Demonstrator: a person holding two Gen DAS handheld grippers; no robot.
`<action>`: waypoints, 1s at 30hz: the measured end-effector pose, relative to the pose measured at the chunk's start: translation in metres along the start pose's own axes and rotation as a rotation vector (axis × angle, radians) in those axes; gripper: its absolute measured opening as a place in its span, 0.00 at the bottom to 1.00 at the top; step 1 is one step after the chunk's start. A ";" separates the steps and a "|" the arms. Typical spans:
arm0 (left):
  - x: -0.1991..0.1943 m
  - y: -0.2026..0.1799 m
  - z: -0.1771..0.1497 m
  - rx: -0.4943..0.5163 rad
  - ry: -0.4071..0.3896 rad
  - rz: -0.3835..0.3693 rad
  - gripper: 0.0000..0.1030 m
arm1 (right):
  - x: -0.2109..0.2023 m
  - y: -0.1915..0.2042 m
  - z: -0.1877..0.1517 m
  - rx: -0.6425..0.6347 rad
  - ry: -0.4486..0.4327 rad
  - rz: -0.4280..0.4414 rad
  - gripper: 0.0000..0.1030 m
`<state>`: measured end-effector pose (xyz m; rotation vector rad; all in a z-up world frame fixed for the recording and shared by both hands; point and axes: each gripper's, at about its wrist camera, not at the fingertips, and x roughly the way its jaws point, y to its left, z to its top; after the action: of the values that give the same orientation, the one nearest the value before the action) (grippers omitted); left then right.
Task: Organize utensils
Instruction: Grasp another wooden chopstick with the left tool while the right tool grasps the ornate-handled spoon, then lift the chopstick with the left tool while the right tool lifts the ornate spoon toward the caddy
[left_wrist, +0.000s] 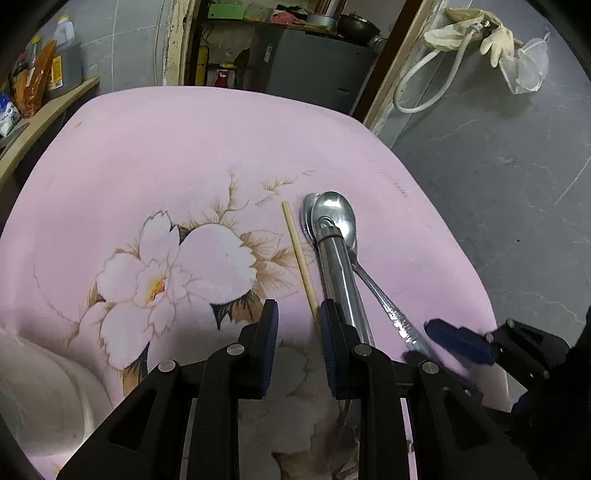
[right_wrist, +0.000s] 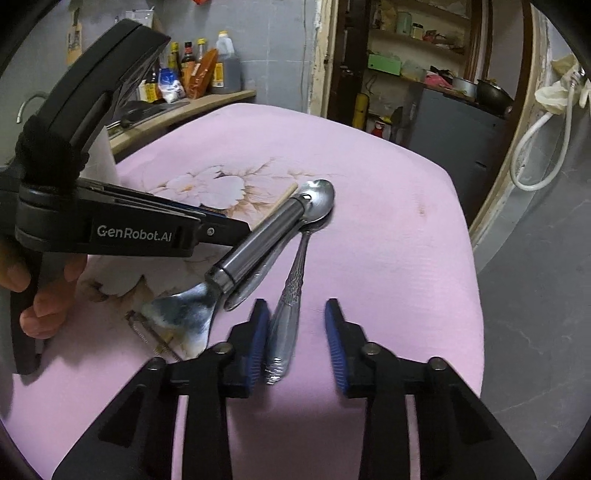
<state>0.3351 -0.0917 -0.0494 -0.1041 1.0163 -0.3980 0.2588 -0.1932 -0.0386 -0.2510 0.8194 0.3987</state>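
A: Pink cloth (left_wrist: 184, 147) with a printed white flower covers the top. Utensils lie in a bundle right of the flower, long axes running from the near edge toward the far edge.

B: Left side?

A: Left gripper (left_wrist: 298, 328) has jaws apart, nothing pinched. The near end of the pale wooden chopstick (left_wrist: 299, 258) sits between its pads, close against the right one. The steel tool with a tube handle (left_wrist: 340, 273) passes just outside that pad.

B: Right side?

A: Right gripper (right_wrist: 297, 332) is also parted. The ornate-handled steel spoon (right_wrist: 295, 273) has its handle end between the pads, touching the left one and clear of the right. Its bowl points to the far edge, under the tube handle's tip.

B: So each hand has its own item?

A: My reading: yes, the chopstick is nearest the left, the spoon nearest the right. Both lie along the fingers, so closing should catch them crosswise.

B: Room?

A: Grey floor, bottles on a shelf at the left, a doorway beyond the far edge.
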 end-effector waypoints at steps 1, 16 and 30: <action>0.001 -0.001 0.001 0.002 0.010 0.011 0.17 | -0.001 -0.002 0.000 0.009 -0.003 -0.004 0.13; -0.015 -0.008 -0.023 0.007 0.011 0.033 0.01 | -0.042 -0.027 -0.032 0.141 -0.030 -0.043 0.12; -0.063 -0.001 -0.072 -0.003 0.055 0.007 0.00 | -0.087 -0.018 -0.080 0.202 -0.004 -0.056 0.13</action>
<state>0.2447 -0.0619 -0.0364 -0.0925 1.0716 -0.3953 0.1608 -0.2596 -0.0247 -0.0849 0.8404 0.2618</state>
